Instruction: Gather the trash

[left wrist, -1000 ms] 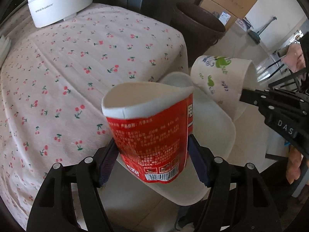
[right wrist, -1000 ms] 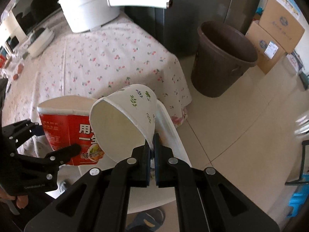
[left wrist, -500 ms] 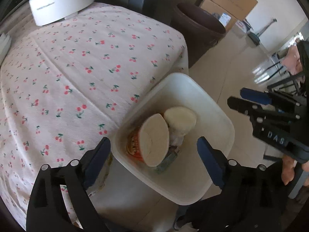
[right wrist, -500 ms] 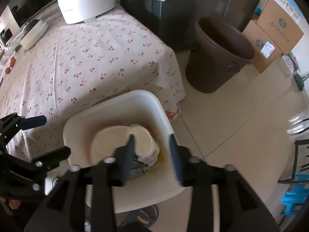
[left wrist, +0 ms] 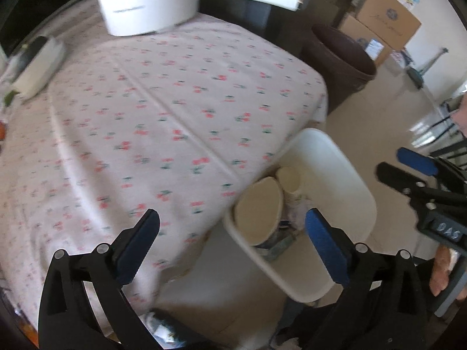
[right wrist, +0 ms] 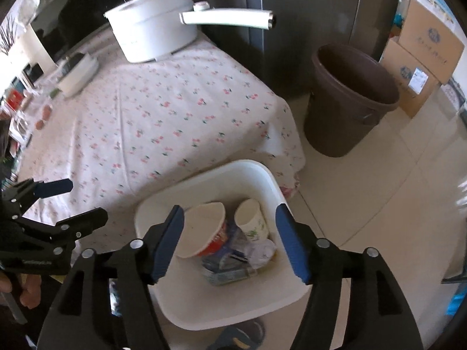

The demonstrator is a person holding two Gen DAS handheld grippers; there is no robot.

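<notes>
A white bin (right wrist: 204, 175) (left wrist: 347, 169) stands on the floor beside the table's corner. Inside it lie a red noodle cup (right wrist: 204, 230) (left wrist: 258, 210), a small patterned paper cup (right wrist: 251, 218) (left wrist: 289, 178) and crumpled wrappers (right wrist: 233, 265). My right gripper (right wrist: 230, 233) hangs above the bin, its jaws opening with nothing pressed between them. My left gripper (left wrist: 233, 233) hovers over the table edge and the bin's near rim, jaws opening wide and empty. Each gripper shows in the other's view: the right gripper (left wrist: 408, 163) at right, the left gripper (right wrist: 67, 201) at left.
A cherry-print tablecloth (right wrist: 163, 122) covers the table, with a white pot (right wrist: 154, 32) and a white dish (right wrist: 77, 74) at the back. A brown bucket (right wrist: 350, 99) and cardboard boxes (right wrist: 420, 55) stand on the tiled floor. A hand (left wrist: 442, 271) holds the right gripper.
Both grippers let go: the red noodle cup and the paper cup dropped into the white bin. Both sets of jaws spread wide, and the left gripper lifted away toward the table.
</notes>
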